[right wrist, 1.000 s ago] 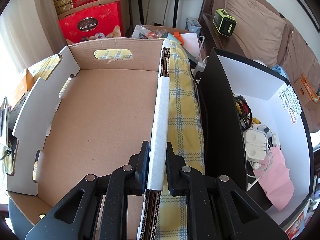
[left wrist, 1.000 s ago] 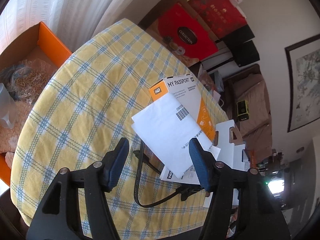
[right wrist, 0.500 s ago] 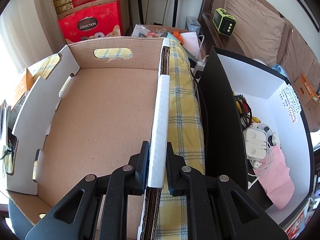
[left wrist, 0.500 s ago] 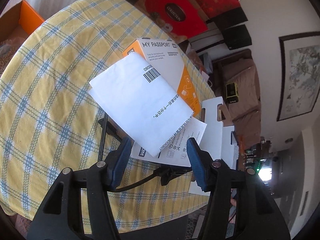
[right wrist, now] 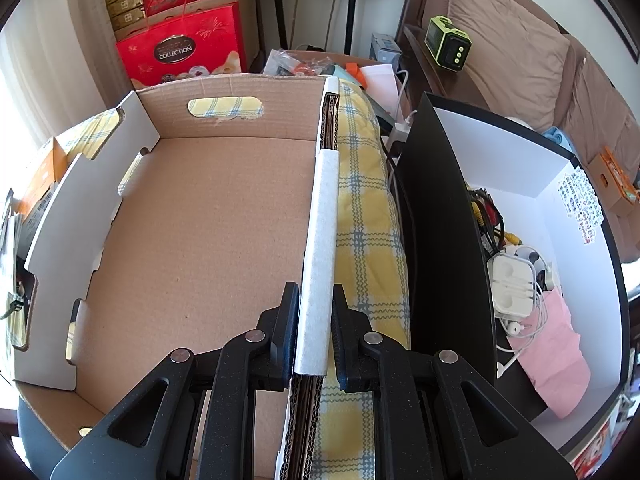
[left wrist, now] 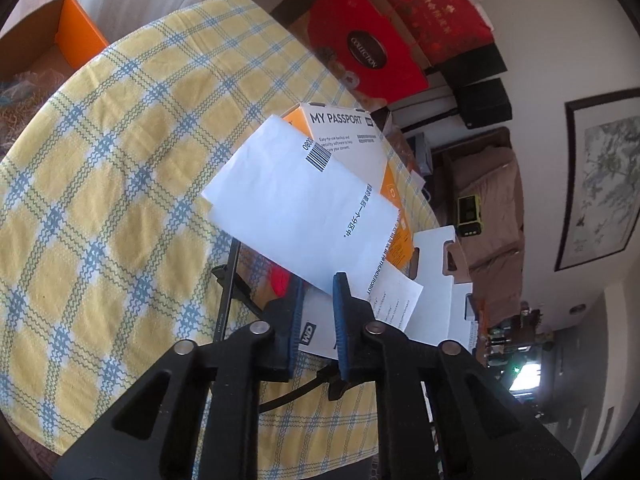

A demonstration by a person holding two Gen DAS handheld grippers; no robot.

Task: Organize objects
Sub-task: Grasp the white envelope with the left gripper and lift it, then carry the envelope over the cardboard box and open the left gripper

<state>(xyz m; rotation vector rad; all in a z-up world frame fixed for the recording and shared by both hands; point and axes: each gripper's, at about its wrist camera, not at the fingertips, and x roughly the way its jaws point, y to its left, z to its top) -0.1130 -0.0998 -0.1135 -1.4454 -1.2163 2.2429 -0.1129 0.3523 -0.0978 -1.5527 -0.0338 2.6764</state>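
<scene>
Papers first: the loose white paper sheets (left wrist: 304, 200), one with a barcode and printed lines, lie just ahead of your left tongs (left wrist: 318, 292), fanned over the white and orange "MY PASSPORT" cardboard box (left wrist: 348, 136) on the yellow and blue checked bench (left wrist: 100, 184). The left tongs are closing on the near edge of that stack, which sits between the blue pads (left wrist: 340, 300); whether they bite yet, you cannot tell for sure. A black cable (left wrist: 236, 276) runs just left of and under the tongs. Your right tongs (right wrist: 316, 332) are clenched on the white-taped rim of the open brown cardboard carton (right wrist: 200, 240), steadying it; nothing shows inside it. You appear to be at the pick-up step. Next, likely lift the sheets clear without snagging the cable, and carry them across to the carton.
</scene>
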